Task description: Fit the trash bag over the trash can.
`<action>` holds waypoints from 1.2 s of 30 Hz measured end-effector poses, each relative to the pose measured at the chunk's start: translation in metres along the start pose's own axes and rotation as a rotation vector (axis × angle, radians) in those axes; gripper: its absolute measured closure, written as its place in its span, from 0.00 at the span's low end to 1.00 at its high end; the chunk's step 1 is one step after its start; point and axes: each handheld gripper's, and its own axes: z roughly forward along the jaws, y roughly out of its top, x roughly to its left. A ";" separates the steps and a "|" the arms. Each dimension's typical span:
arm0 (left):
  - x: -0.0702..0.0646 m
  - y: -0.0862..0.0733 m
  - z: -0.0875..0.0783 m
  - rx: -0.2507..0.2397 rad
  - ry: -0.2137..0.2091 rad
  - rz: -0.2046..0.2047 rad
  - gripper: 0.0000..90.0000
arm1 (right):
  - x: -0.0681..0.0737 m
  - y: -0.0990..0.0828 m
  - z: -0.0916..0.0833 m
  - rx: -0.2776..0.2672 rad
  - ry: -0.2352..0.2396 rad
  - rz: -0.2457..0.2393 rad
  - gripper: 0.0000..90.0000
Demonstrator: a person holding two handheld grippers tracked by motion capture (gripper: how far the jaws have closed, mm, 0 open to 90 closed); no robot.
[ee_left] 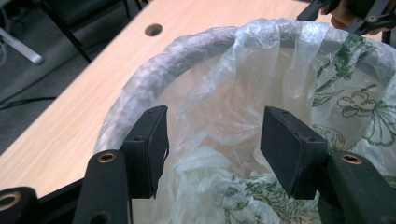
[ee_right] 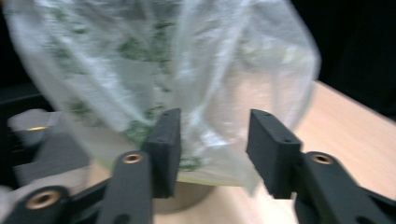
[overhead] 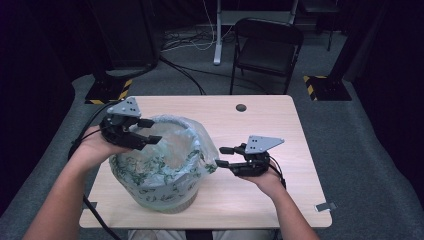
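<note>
A round bin point(overhead: 165, 202) stands near the table's front left, lined with a clear plastic bag with green print point(overhead: 160, 165). The bag is draped over the grey rim point(ee_left: 140, 74) and hangs down the outside point(ee_right: 154, 70). My left gripper point(overhead: 152, 131) hovers over the bin's left rim, open, its jaws point(ee_left: 212, 140) above the crumpled liner inside. My right gripper point(overhead: 220, 156) is at the bin's right side, open, with its fingertips close to the bag's edge; its jaws point(ee_right: 212, 144) face the hanging plastic and hold nothing.
The wooden table point(overhead: 270, 125) has a cable hole point(overhead: 241, 107) at the back. A black folding chair point(overhead: 267, 47) stands behind the table. Cables trail off the table's left side. Bare tabletop lies to the right of the bin.
</note>
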 end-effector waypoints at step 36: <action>0.012 -0.095 -0.038 -0.236 0.134 -0.137 0.48 | 0.000 -0.012 0.036 0.131 0.123 0.059 0.77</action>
